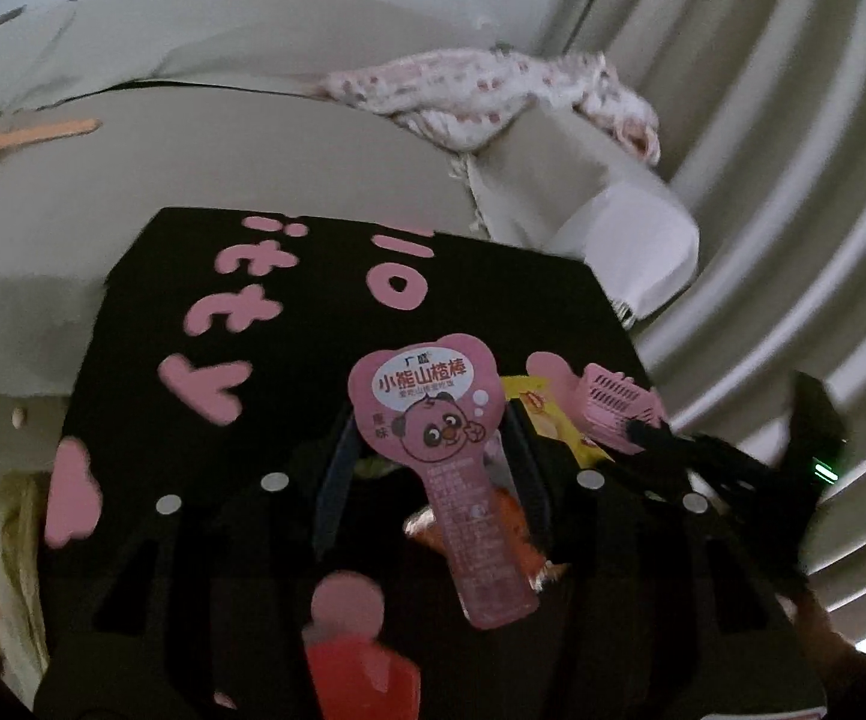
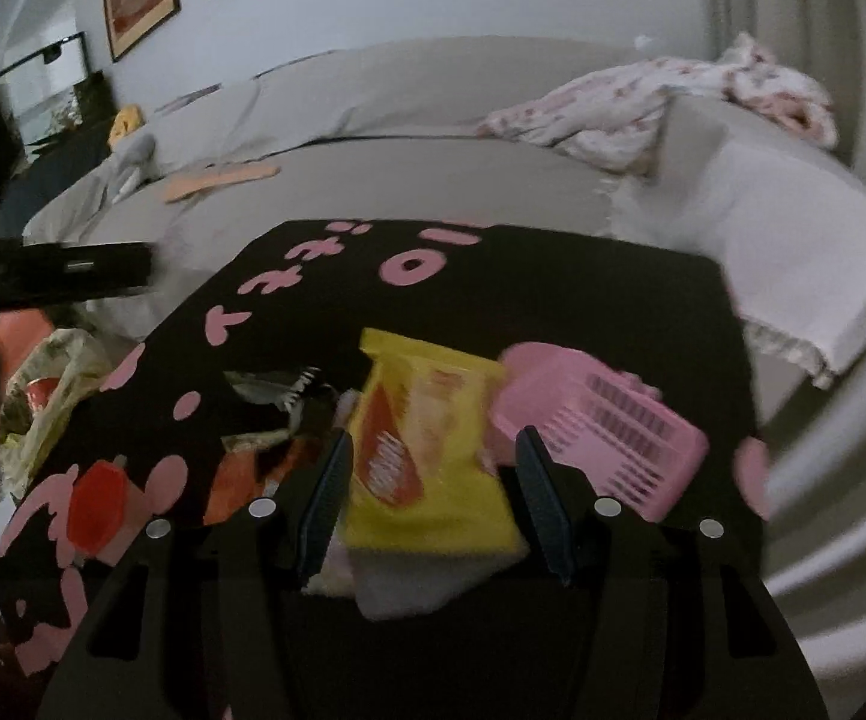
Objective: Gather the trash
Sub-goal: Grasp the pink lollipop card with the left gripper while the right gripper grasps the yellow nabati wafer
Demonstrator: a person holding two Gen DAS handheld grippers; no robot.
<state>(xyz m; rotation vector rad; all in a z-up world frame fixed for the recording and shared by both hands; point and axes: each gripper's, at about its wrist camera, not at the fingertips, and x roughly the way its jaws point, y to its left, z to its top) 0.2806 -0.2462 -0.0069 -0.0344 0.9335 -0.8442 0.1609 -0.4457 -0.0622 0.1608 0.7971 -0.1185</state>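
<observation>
Wrappers crowding black table; sofa beyond.

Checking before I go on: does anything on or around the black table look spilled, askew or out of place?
Yes. The pink basket lies tipped on its side on the black table, with wrappers loose beside it: a yellow packet between the right gripper's fingers and a pink bear-face wrapper at the left gripper. A floral cloth is bunched on the sofa arm.
</observation>
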